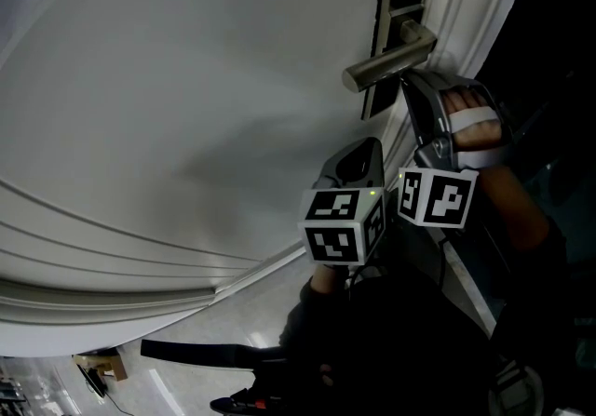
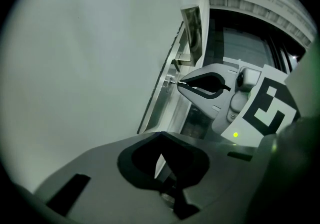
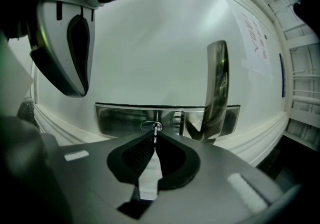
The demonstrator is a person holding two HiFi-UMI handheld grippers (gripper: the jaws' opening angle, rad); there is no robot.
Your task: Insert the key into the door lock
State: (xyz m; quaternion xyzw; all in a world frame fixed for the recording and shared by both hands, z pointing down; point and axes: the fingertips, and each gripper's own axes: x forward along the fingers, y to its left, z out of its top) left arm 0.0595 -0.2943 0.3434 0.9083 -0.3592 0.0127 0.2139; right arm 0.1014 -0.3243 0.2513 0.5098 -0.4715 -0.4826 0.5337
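The big white panelled door carries a brushed metal lock plate near its edge, with a steel lever handle beside the round keyhole. The right tongs are clenched on a small silver key, its tip at the keyhole; how deep it sits is unclear. The left tongs are closed on nothing, apart from the door. The thin grip looks risky. A tilted push could pivot the key, jam it on the rim or drop it.

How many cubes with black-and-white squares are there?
2. One marker cube is on the left gripper, low beside the door; the other is on the right gripper, just right of the first.
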